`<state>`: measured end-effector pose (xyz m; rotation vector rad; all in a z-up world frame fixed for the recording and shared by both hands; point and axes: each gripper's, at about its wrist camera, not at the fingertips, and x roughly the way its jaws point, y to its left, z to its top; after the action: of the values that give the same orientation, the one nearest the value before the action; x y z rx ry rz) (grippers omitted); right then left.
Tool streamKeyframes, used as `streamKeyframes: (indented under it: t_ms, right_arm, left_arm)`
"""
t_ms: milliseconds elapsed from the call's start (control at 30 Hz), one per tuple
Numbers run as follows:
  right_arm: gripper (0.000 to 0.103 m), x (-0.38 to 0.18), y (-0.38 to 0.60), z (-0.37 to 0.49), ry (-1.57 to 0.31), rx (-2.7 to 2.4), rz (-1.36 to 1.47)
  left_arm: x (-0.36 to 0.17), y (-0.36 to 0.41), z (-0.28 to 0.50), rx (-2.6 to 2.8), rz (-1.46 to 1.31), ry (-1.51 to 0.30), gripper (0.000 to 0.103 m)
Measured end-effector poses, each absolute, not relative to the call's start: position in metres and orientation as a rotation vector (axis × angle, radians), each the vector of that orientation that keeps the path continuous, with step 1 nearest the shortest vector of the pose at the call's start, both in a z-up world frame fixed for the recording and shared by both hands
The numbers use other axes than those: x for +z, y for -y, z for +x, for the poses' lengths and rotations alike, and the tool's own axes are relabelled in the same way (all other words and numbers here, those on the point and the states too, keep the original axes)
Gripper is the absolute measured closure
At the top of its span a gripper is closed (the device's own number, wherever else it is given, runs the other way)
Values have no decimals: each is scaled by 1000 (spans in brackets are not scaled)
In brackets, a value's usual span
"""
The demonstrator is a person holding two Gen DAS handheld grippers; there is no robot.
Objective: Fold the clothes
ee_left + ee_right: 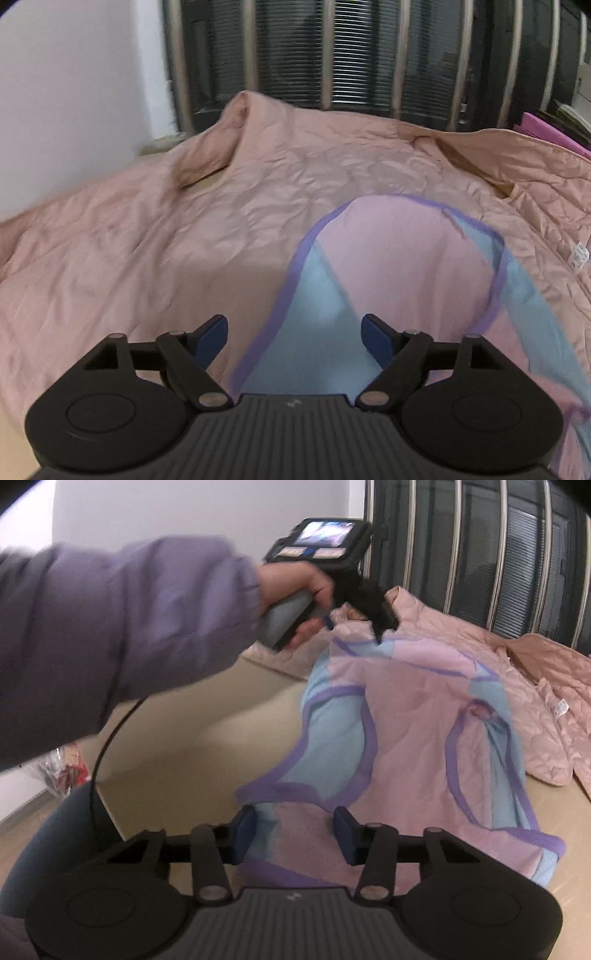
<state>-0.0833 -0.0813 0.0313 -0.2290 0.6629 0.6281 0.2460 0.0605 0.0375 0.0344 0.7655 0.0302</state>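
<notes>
A small pink garment [399, 266] with light blue panels and purple trim lies spread on a beige surface [207, 716], its far end over a pink quilted jacket [184, 240]. My left gripper [293, 332] is open, jaws wide apart above a blue panel near the garment's far end. In the right wrist view the left gripper [354, 626] hovers over that far edge, held by a hand in a purple sleeve [129, 620]. My right gripper [295, 834] is open at the near hem of the garment [406, 731], fabric lying between the pads without being pinched.
The quilted jacket [535, 686] stretches to the right along a dark barred window [369, 55]. A white wall stands at the left. A crinkled plastic wrapper [66, 768] lies off the surface at lower left. Magenta items [554, 129] sit at far right.
</notes>
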Motion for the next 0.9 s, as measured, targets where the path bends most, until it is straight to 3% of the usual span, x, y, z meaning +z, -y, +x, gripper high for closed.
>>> streamKeyframes:
  t_ms: [67, 133, 167, 233, 267, 300, 600, 900]
  right_arm:
    - [58, 31, 82, -84, -667, 630, -222]
    - [64, 32, 83, -85, -671, 633, -213]
    - [72, 33, 85, -86, -672, 631, -206]
    - [83, 34, 89, -89, -673, 616, -200]
    - [89, 35, 91, -89, -677, 612, -197]
    - [92, 35, 94, -90, -681, 609, -192]
    - [96, 36, 143, -90, -711, 513, -171]
    - [96, 35, 227, -105, -742, 326, -175]
  left_arm:
    - [35, -57, 261, 59, 46, -784, 22]
    - [30, -58, 274, 57, 22, -813, 25]
    - [27, -60, 279, 54, 11, -834, 31]
    - [21, -63, 285, 79, 2, -871, 69]
    - [19, -65, 285, 97, -1, -883, 75]
    - [19, -68, 283, 91, -21, -876, 97]
    - [39, -92, 195, 200, -32, -796, 100]
    - [35, -110, -27, 319, -191, -820, 100]
